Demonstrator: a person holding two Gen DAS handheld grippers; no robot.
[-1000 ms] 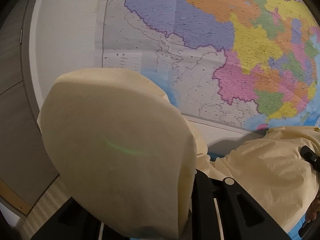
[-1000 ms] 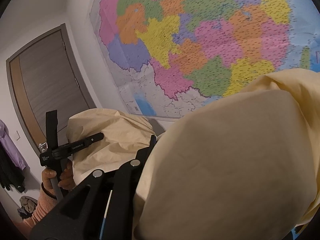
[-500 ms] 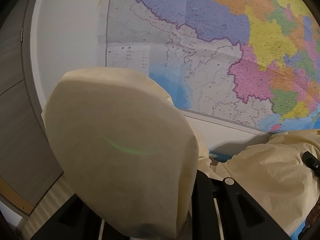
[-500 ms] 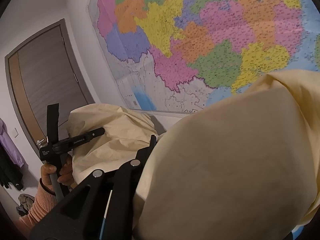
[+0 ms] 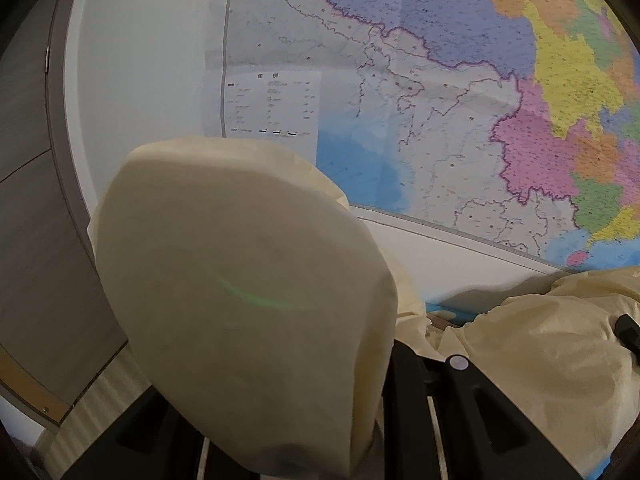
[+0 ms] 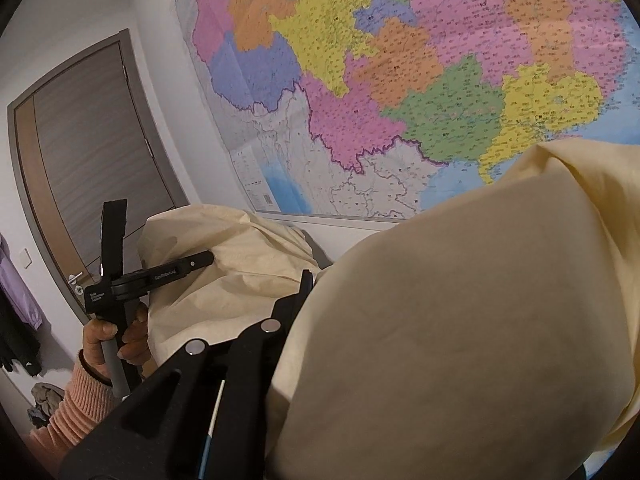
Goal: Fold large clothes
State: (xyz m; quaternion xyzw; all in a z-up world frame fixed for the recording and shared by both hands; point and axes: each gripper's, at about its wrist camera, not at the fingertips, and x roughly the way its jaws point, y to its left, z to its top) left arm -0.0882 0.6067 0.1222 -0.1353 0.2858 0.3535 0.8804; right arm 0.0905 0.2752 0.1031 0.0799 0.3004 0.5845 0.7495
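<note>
While cream fabric bulges right up against both lenses, the grippers themselves are mostly hidden under it. Closest in the left wrist view, the left gripper (image 5: 384, 392) has its fingers drawn nearly together and clamped on the cream garment (image 5: 248, 292), which drapes over its left finger and balloons toward the camera. Only the right finger (image 5: 460, 396) of that gripper shows as black plastic. Closest in the right wrist view, the right gripper (image 6: 304, 320) is likewise pinched on the same garment, whose cloth covers its right side, leaving the left finger (image 6: 240, 360) bare. Between the two tools the garment spans as a rumpled, hanging sheet, held up in the air. A little farther, the right wrist view shows the person's left hand (image 6: 116, 340) wrapped around the left gripper's handle, with a salmon knitted sleeve (image 6: 76, 400) at the wrist. Beyond the cloth hangs a large coloured wall map (image 5: 460, 100) on a white wall. Farther left stands a grey wooden door (image 6: 92, 152), and beside it a purple garment (image 6: 20, 288) hangs.
</note>
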